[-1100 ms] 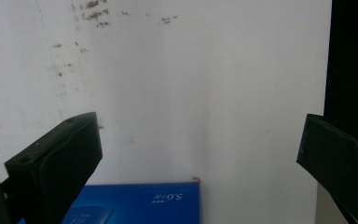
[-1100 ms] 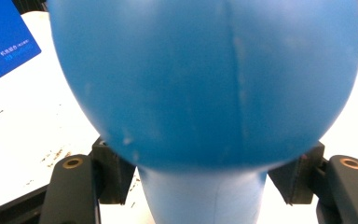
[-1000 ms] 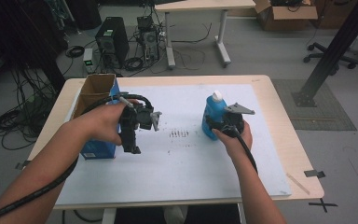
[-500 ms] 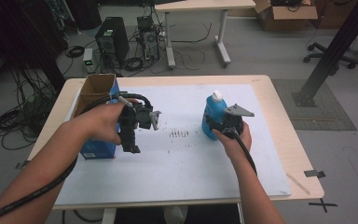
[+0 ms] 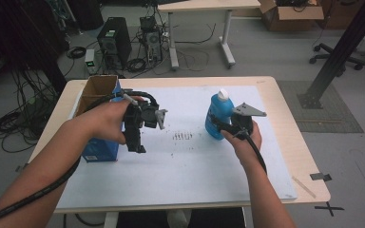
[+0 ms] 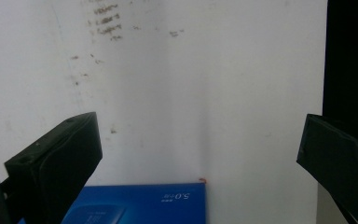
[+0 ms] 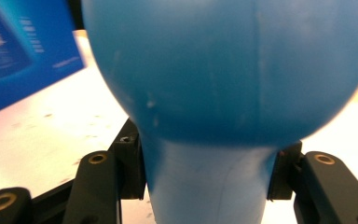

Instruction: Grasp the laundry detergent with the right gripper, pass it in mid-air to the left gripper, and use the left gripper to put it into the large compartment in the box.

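Both arms are bare, with no sleeves. The left gripper (image 5: 139, 142) is black with a thick black cable. The right gripper (image 5: 217, 124) is black, with brass screws and a grey three-cornered plate on top

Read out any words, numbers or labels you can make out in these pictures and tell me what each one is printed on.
"5.0" followed by a tiny unreadable mark: upside down on the blue box, in the left gripper view.
White print lines on the same blue box, right gripper view: too blurred to read.
Dark marks on the white table cover: smudges, not legible text.
Blue bottle held in the right claw: no readable label.
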A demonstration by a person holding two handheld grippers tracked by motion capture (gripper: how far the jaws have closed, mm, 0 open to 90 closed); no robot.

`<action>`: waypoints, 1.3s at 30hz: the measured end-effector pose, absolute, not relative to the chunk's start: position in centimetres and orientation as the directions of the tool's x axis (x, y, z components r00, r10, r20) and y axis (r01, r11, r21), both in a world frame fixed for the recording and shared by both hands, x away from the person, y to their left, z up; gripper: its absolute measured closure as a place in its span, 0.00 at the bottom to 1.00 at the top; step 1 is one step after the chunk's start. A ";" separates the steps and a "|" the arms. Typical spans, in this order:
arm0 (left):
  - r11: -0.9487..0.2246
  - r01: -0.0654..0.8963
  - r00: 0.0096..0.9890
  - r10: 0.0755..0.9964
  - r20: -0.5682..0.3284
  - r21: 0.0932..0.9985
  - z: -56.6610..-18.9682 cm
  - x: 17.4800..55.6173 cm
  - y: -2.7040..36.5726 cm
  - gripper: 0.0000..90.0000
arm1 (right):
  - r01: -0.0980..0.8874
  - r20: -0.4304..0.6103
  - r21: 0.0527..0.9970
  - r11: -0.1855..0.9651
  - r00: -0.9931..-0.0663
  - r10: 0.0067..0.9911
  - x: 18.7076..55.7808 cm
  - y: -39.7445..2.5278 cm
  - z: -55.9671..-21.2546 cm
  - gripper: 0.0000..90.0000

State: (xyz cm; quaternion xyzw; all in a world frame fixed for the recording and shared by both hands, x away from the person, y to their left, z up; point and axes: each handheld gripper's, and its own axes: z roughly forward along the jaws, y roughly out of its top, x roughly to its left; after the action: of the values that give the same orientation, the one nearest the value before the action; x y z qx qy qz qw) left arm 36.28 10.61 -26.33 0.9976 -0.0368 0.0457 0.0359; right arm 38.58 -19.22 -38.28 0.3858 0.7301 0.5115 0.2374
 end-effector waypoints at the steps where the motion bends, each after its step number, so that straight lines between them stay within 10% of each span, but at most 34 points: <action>1: -0.994 -0.078 0.993 -0.071 0.095 0.070 -26.1 36.3 10.6 0.00 | 0.309 0.039 0.932 0.191 -0.607 0.794 38.4 -19.3 -37.7 0.51; 16: -0.993 -0.094 0.992 -0.086 0.097 0.073 -23.3 36.6 9.1 0.00 | 0.146 -0.059 0.911 0.385 -0.880 0.472 35.7 -19.9 -32.2 0.50; 39: -0.989 -0.129 0.990 -0.124 0.065 0.074 -22.3 36.0 6.4 0.00 | 0.108 0.026 0.888 0.447 -0.982 0.186 34.2 -15.9 -36.0 0.50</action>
State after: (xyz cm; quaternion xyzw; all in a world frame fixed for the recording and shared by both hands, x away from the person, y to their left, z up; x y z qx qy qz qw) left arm 35.98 6.38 -22.27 0.9968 -0.0635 0.0303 0.0390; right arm 34.22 -15.92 -36.02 0.0865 0.8498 0.5186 0.0373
